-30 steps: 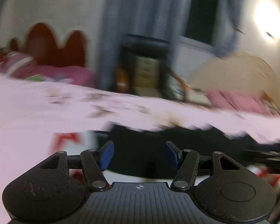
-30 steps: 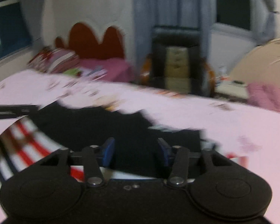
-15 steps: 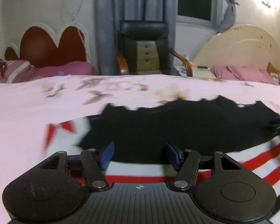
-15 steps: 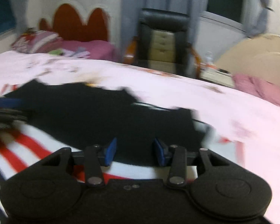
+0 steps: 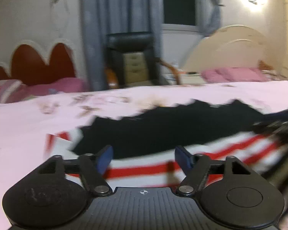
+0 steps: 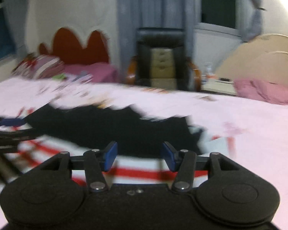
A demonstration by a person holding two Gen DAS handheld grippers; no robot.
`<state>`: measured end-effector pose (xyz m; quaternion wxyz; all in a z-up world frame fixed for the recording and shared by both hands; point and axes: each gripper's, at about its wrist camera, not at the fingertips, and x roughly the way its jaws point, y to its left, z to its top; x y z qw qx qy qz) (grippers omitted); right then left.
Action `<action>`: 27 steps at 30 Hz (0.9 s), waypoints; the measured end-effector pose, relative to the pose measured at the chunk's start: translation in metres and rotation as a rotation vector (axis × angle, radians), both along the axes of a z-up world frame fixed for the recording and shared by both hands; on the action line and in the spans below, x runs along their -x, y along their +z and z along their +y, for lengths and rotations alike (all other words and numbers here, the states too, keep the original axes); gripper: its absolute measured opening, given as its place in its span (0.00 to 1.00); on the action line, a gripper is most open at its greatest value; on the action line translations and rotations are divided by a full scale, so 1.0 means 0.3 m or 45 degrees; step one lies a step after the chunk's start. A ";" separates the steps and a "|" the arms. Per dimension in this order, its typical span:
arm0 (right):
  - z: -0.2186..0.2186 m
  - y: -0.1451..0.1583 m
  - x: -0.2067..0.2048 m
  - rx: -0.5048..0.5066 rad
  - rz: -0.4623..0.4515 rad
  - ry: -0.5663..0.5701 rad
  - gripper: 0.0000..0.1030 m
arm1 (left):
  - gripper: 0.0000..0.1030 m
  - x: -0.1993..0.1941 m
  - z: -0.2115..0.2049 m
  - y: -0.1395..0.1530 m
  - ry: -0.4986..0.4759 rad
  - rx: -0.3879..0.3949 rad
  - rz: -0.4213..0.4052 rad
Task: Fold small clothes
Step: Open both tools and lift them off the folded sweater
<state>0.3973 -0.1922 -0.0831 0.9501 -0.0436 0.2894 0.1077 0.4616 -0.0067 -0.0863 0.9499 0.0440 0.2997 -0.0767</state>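
Observation:
A small garment with a black part [image 5: 163, 132] and red-and-white stripes [image 5: 230, 153] lies spread on the pink bedsheet [image 5: 28, 134]. It also shows in the right wrist view [image 6: 105, 130]. My left gripper [image 5: 143, 158] is open and empty just above the garment's near striped edge. My right gripper [image 6: 139, 157] is open and empty over the same edge further right. The right gripper shows at the right edge of the left wrist view [image 5: 278, 126]. The left gripper shows at the left edge of the right wrist view [image 6: 7, 132]. Both views are blurred.
A black office chair [image 5: 132, 59] stands beyond the bed against grey curtains [image 5: 121, 19]. A red scalloped headboard [image 5: 42, 65] with pillows is at the left, and a cream headboard [image 5: 230, 51] with pink bedding is at the right.
Both grippers have stayed open and empty. The views have shifted and the striped edge now lies closer under both grippers.

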 end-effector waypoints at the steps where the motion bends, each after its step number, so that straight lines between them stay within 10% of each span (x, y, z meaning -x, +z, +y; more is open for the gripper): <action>1: 0.031 -0.013 0.013 0.019 0.010 0.034 0.49 | 0.71 0.016 -0.025 -0.004 -0.029 0.002 0.004; 10: 0.102 -0.078 0.076 0.132 0.058 0.123 0.49 | 0.77 0.066 0.031 -0.068 0.066 -0.017 0.071; 16: -0.142 -0.063 0.127 0.126 0.079 -0.117 0.53 | 0.83 0.133 0.251 -0.090 0.165 0.012 0.083; 27: -0.020 0.010 0.264 0.016 0.029 -0.054 0.49 | 0.83 0.238 0.065 -0.045 0.052 0.124 0.078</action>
